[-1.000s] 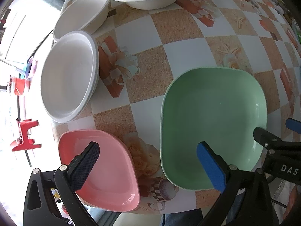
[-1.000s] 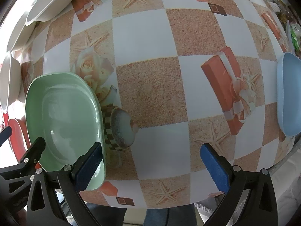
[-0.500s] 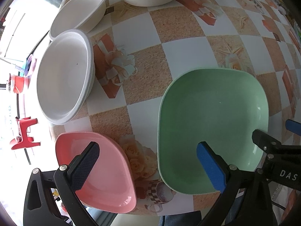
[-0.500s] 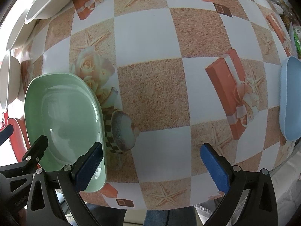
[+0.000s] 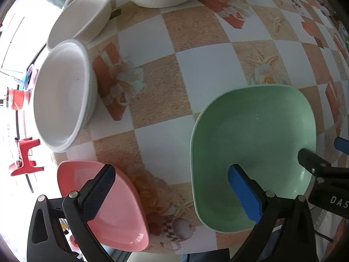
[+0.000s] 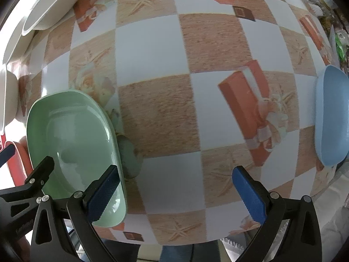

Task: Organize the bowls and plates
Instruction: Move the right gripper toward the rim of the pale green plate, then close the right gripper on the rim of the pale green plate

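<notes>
- Landmark: the green plate [image 5: 253,144], a square, rounded-corner dish lying flat on the table [image 5: 202,65] near its front edge. All places below are given from it.
- My left tongs [image 5: 172,194] are spread wide and grasp nothing. One pad hangs over the pink plate [image 5: 122,214], which lies to the left of the green plate at the table's front corner, and the other pad hangs over the green plate's near side.
- My right tongs [image 6: 176,187] are likewise released and empty. One pad hovers at the green plate's right rim, the other over bare table well to its right.
- The blue plate [image 6: 331,118] lies far to the right of the green plate at the table's edge.
- White bowls [image 5: 63,96] sit to the left of and beyond the green plate, one a nested pair by the look of its doubled rim.
- Handling, as I judge it: the coloured plates look like stiff, light, glossy plastic, so they may slip. I would pinch the raised rim at a straight side, not a corner.
- The white bowls look thin and light, perhaps crushable, so I would take the rim gently.
</notes>
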{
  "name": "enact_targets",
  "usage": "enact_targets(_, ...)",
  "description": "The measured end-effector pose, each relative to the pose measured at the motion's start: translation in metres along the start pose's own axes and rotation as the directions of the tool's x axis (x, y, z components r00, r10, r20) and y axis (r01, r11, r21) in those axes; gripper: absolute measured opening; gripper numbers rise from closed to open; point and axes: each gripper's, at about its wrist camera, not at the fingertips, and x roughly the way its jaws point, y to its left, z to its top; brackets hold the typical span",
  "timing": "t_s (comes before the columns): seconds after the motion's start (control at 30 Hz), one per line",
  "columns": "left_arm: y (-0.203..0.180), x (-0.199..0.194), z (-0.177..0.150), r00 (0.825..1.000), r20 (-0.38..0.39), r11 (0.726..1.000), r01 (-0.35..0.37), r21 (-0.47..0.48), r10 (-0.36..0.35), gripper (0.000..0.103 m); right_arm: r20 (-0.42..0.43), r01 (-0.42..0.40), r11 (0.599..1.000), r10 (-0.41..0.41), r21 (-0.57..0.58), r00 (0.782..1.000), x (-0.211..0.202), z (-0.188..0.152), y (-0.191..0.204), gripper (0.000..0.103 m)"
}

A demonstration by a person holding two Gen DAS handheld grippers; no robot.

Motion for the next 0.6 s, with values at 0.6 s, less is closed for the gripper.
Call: enact_targets(0.6, -0.025, -0.002, 0.023, 0.997, 0.009, 0.997, 0.081, -0.021, -0.081, 0.102, 0.009, -0.046, 0.999, 0.046, -0.007, 0.999, -0.013, -0.003, -0.01, 0.103)
